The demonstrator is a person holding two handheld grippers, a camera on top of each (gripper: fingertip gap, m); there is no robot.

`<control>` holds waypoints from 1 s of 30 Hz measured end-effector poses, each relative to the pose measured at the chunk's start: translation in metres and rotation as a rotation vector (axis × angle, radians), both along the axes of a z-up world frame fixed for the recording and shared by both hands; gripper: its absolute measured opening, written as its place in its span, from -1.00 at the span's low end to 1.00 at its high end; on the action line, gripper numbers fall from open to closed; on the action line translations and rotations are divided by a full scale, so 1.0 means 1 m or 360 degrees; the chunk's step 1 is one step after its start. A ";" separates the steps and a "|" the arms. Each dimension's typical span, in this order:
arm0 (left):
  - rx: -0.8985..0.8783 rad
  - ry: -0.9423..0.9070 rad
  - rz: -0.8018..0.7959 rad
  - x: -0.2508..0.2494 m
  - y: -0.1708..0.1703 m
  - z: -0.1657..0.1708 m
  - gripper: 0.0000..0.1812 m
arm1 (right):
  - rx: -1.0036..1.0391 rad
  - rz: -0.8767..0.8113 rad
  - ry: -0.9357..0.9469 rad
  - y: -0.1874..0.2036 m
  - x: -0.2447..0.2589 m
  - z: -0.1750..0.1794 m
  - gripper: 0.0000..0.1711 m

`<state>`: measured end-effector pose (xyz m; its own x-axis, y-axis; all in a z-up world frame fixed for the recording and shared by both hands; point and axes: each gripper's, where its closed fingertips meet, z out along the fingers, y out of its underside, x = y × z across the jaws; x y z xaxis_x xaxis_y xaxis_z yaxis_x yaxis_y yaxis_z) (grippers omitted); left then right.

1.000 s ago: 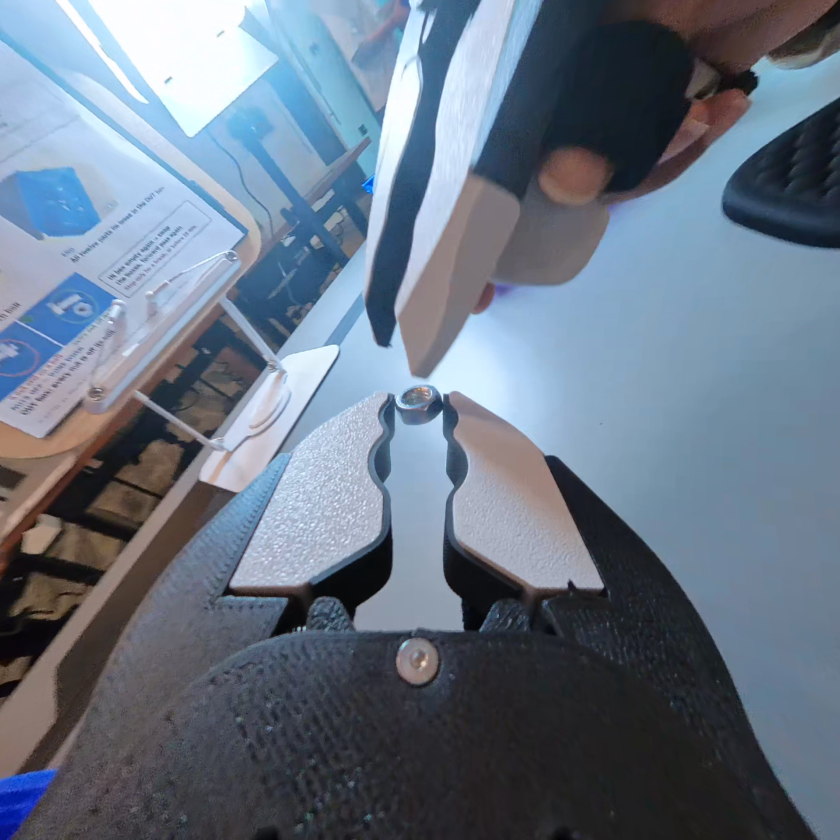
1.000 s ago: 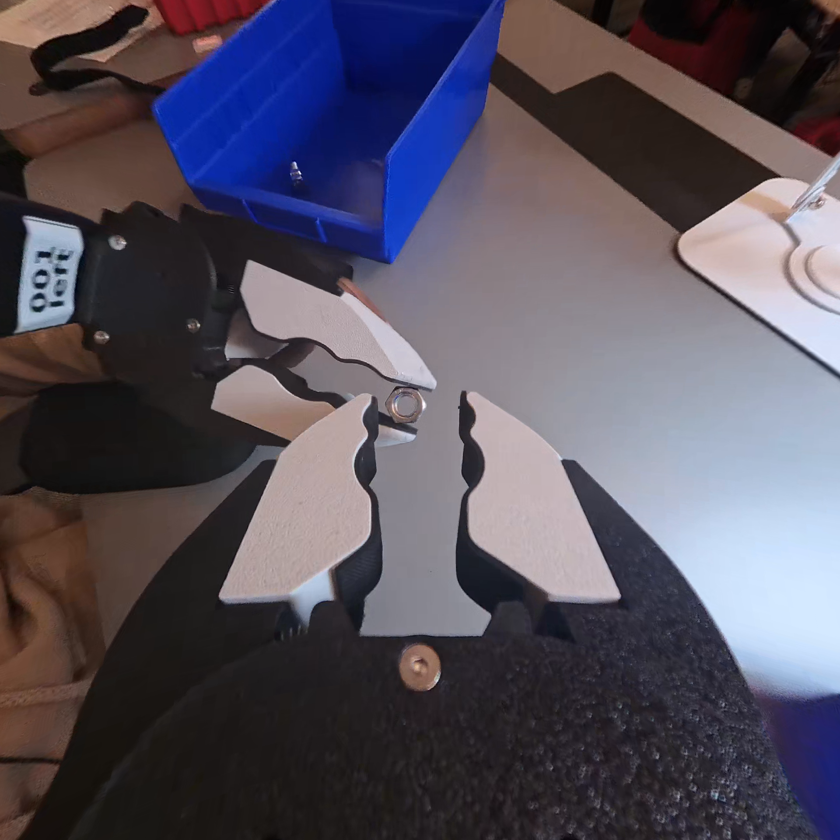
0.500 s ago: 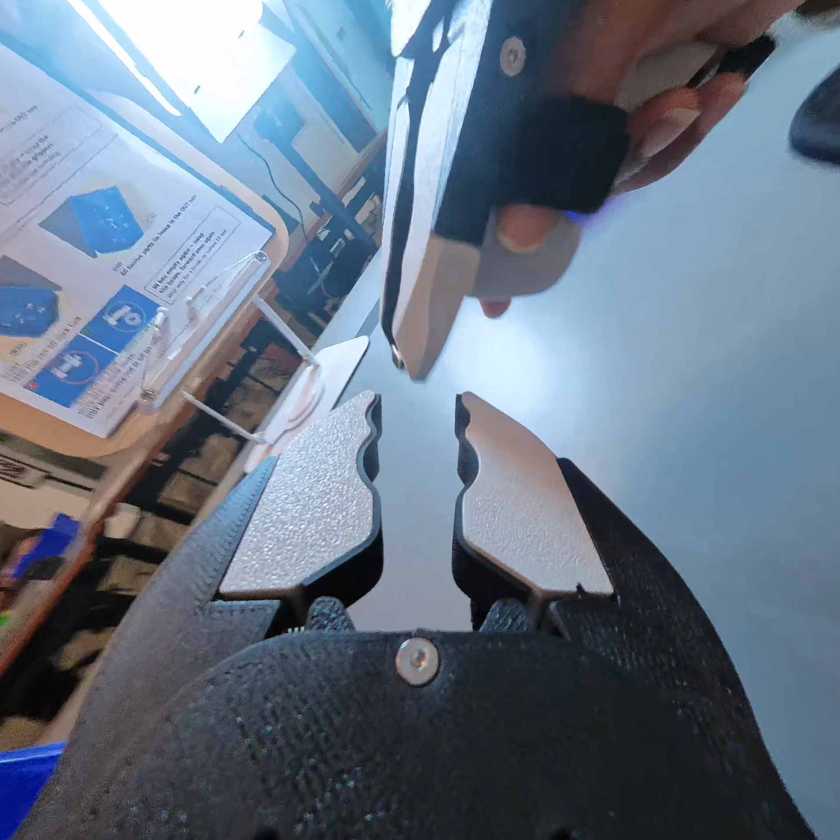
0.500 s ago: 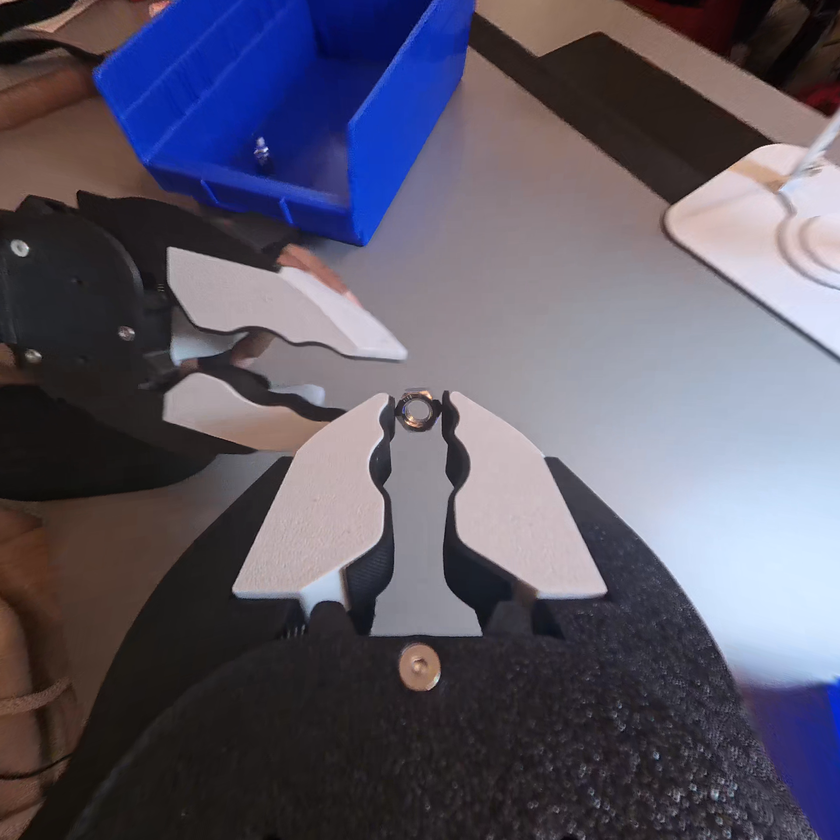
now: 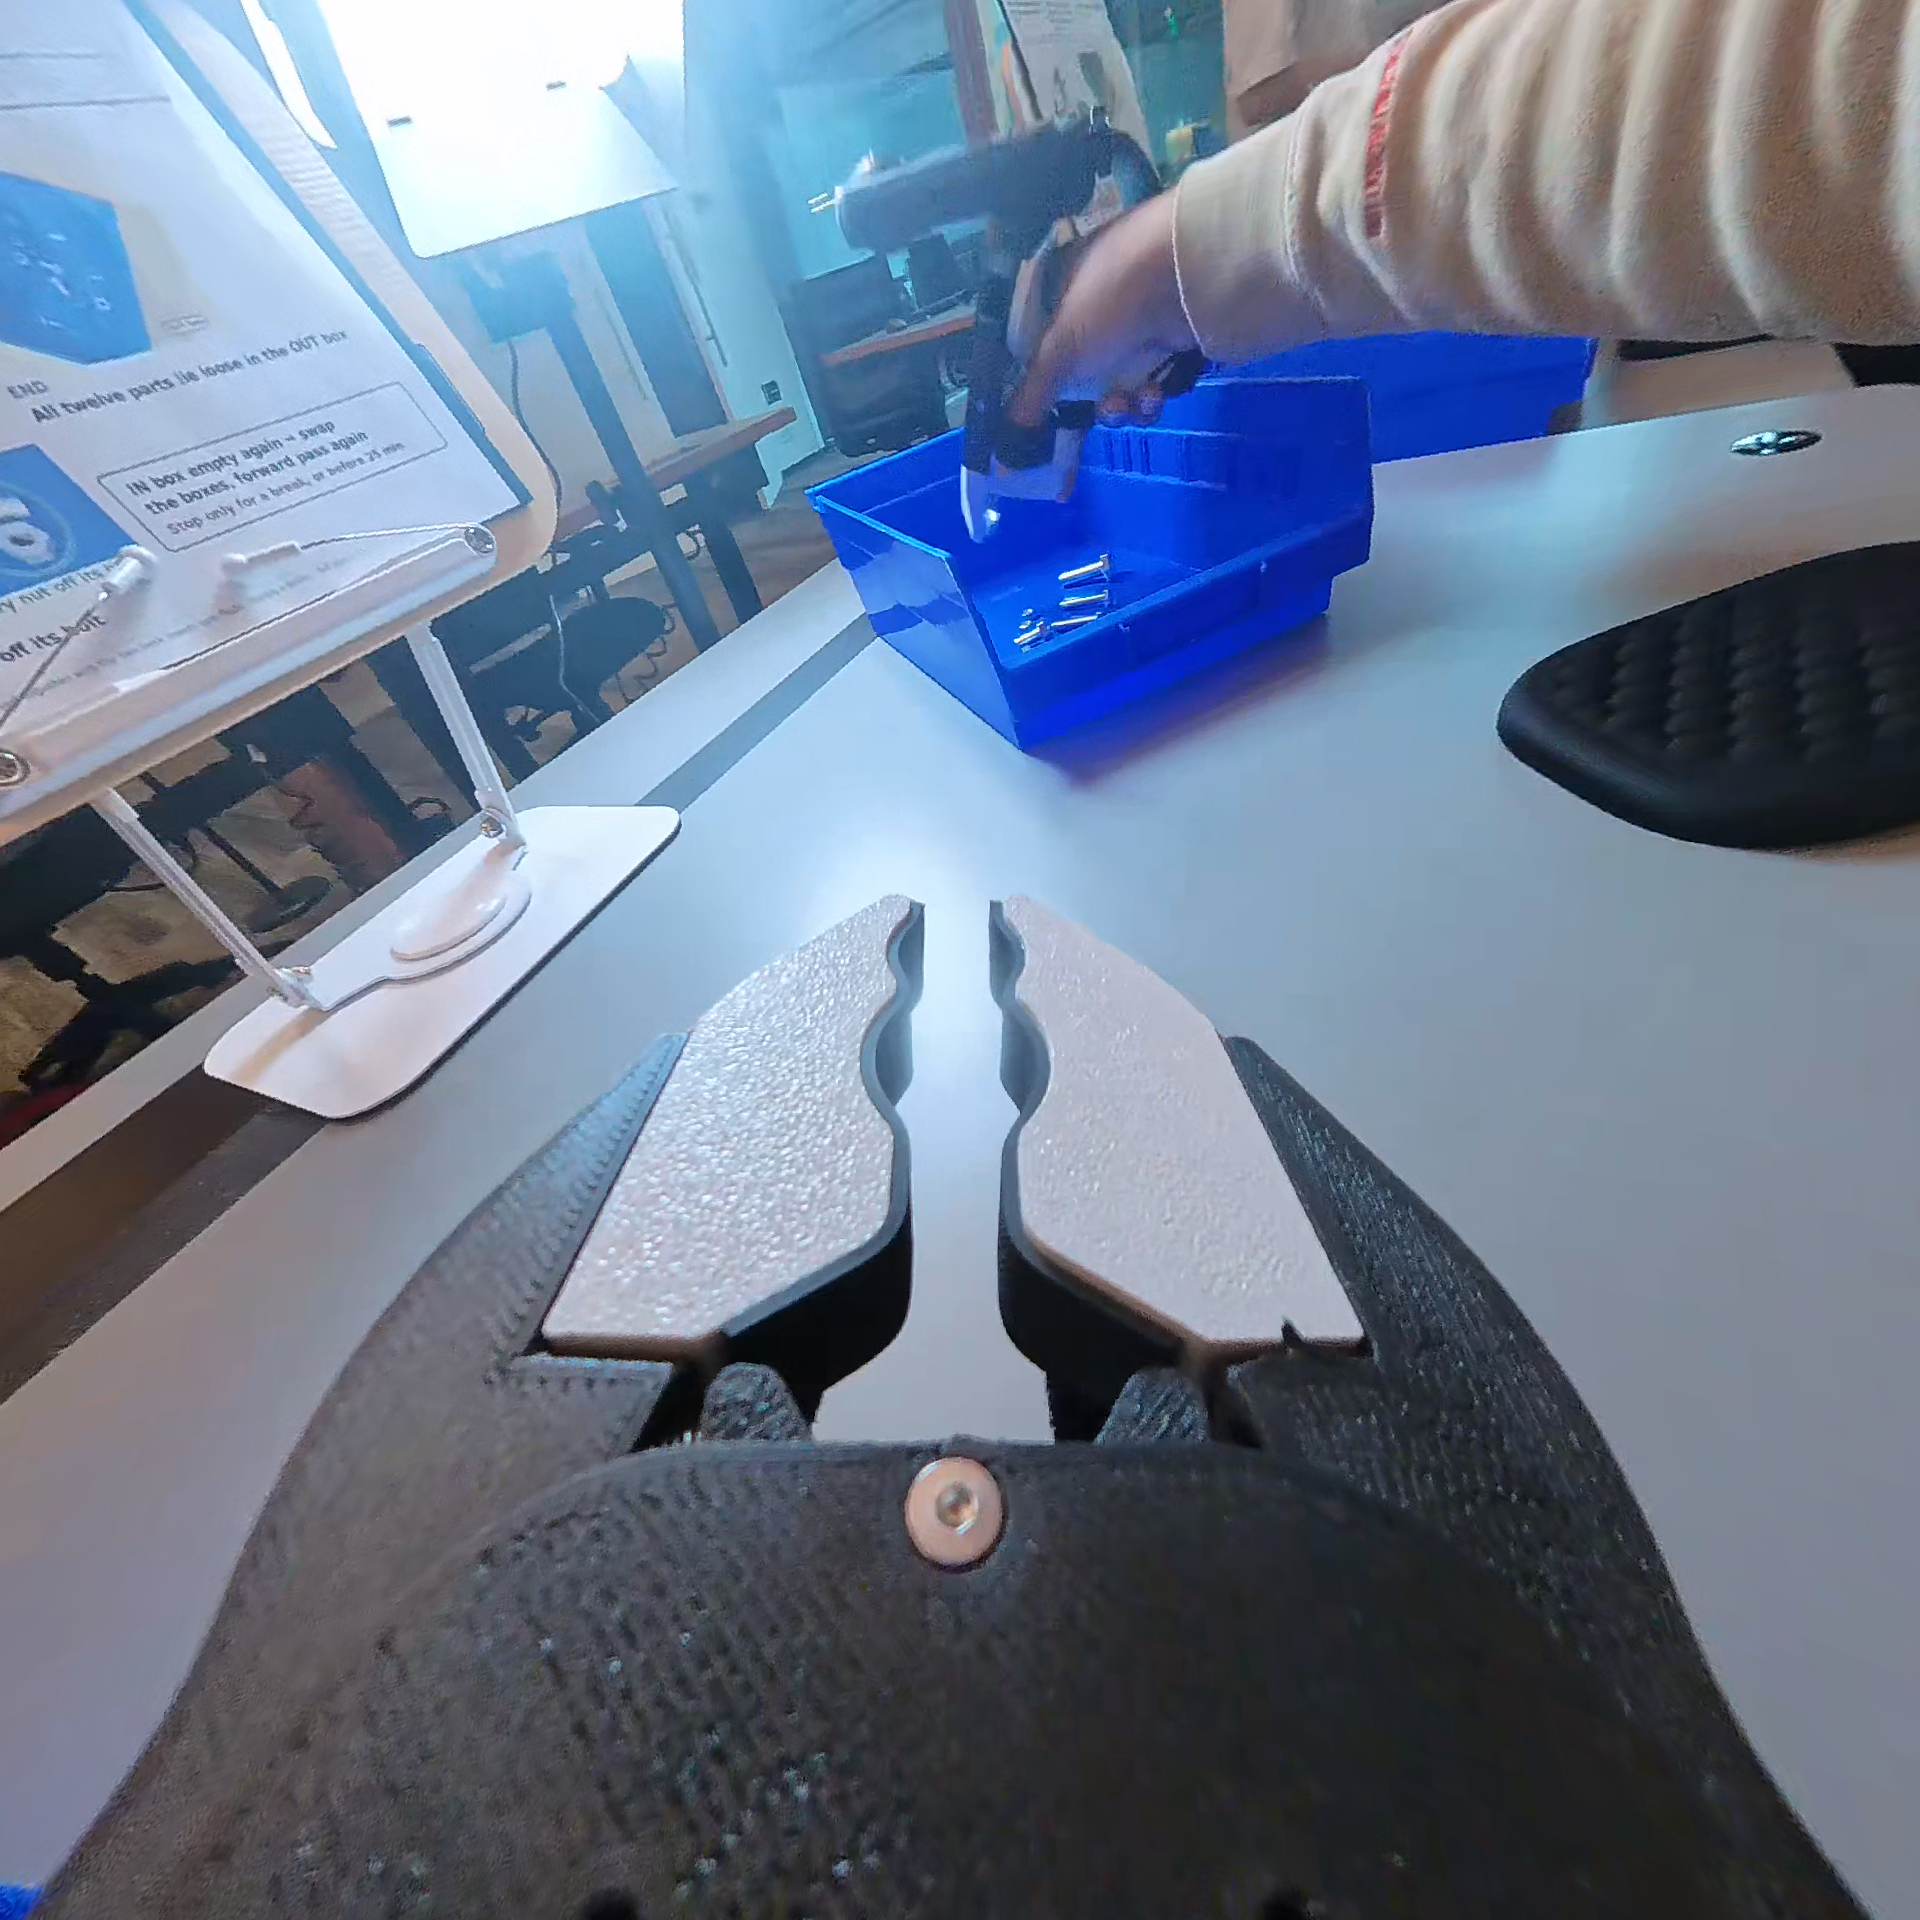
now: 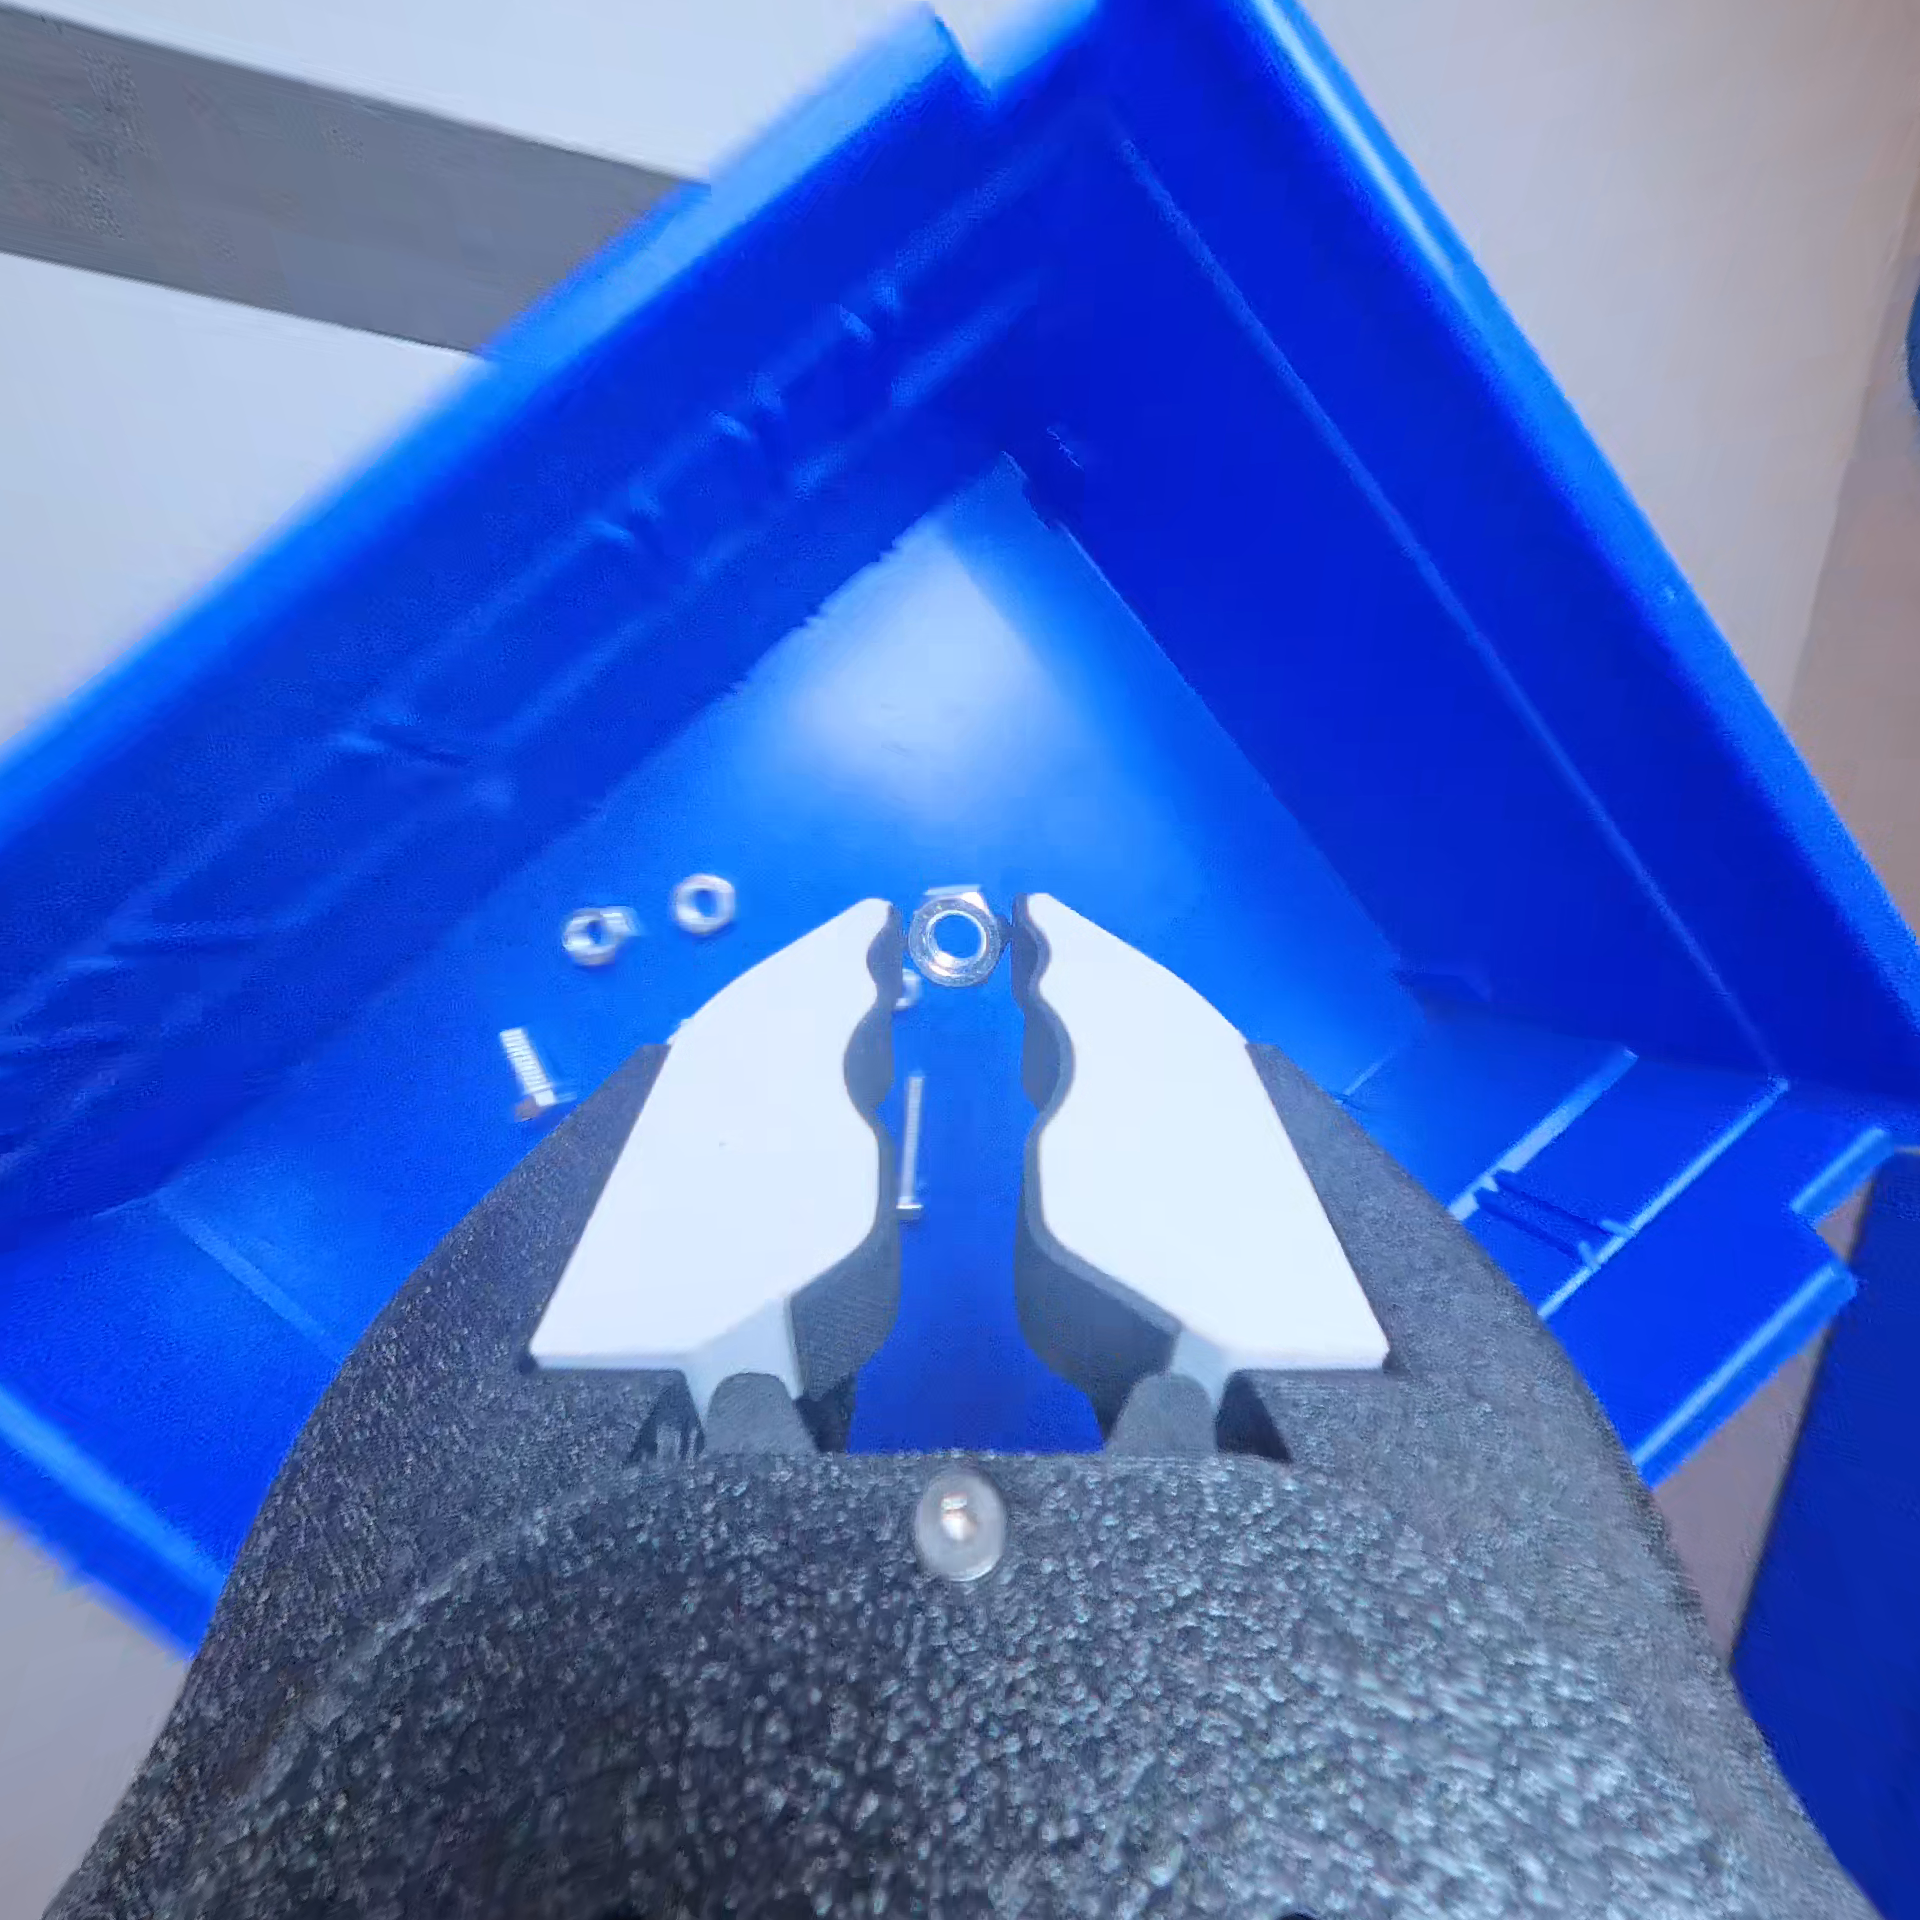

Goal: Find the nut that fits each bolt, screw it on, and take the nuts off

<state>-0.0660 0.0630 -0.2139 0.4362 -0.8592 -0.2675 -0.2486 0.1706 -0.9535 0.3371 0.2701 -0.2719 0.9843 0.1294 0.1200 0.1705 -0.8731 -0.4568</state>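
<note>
Moved from table centre to over blue bin [image 6: 1351, 582]: right tongs [image 6: 954, 914] grasping nut [image 6: 952, 943]; left tongs [image 5: 954, 914] released, empty.

Silver hex nut [image 6: 953, 943] held above blue bin's [image 6: 1351, 623] loose bolts [image 6: 911, 1148].

Bright light glares white behind the paper stand [image 5: 312, 436], the blue bin [image 6: 1351, 644] looks blurry, and edges bend.
</note>
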 end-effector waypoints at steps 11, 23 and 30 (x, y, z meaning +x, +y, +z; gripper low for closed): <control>-0.0078 0.0038 -0.0005 -0.002 0.009 -0.014 -0.90 | -0.0269 -0.0196 -0.0048 -0.007 0.036 -0.046 -0.74; -0.0017 -0.0048 0.0097 -0.016 0.019 0.008 -0.89 | 0.1199 0.0564 0.0381 -0.031 -0.125 0.133 -0.53; -0.0152 0.0078 0.0500 -0.123 0.056 0.060 -0.78 | 0.1297 0.0996 0.0617 -0.151 -0.228 0.112 -0.54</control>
<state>-0.1894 0.1191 -0.1535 0.6723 -0.7070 -0.2193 -0.3211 -0.0116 -0.9470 0.1091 0.1188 -0.1601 0.7617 0.6413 0.0925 0.1981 -0.0945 -0.9756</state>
